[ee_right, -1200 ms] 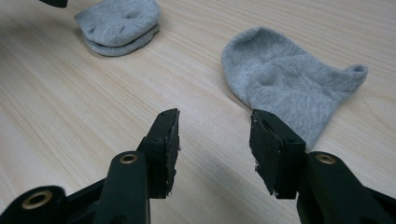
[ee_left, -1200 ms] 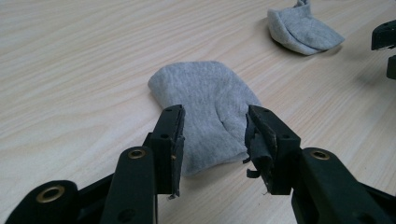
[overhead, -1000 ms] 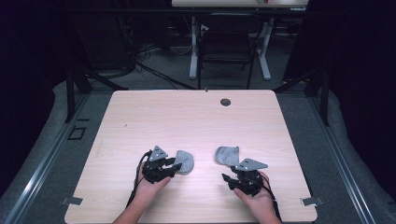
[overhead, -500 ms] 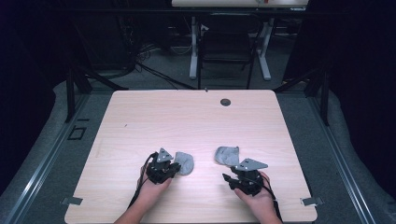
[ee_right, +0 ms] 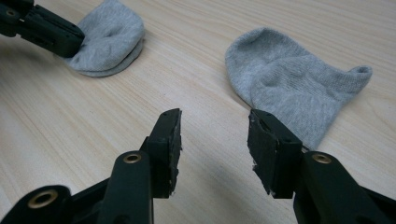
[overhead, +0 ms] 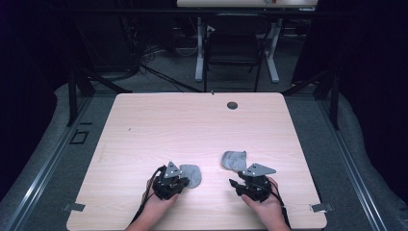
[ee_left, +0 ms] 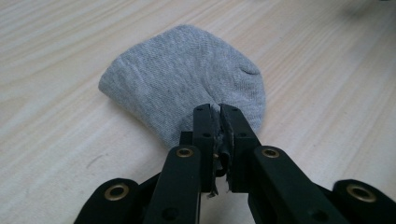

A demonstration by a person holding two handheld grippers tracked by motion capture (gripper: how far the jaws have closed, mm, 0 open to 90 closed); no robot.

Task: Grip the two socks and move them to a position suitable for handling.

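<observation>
A pale wooden surface (overhead: 192, 130) stands in a dark room. Near its front edge, the left gripper (ee_left: 219, 116), jaws just closing, pinches a grey sock (ee_left: 187, 88). The right gripper (ee_right: 215, 135) gapes wide, empty, beside another sock (ee_right: 289, 84).

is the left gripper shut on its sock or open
Shut on it: the left gripper has just been closing, and its pads now pinch the grey sock edge.

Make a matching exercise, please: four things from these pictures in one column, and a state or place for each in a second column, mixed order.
Things:
1. left gripper
2. right gripper
3. left sock
4. small dark hole

States or places:
A. jaws open, nothing between them
B. at the far edge of the table
C. pinched at its near edge
D. jaws closed on grey cloth

Pairs: 1-D, 2-A, 3-C, 4-B. The left gripper's jaws have just been closing, with the sock's edge between them. The right sock lies flat ahead of the open jaws.
</observation>
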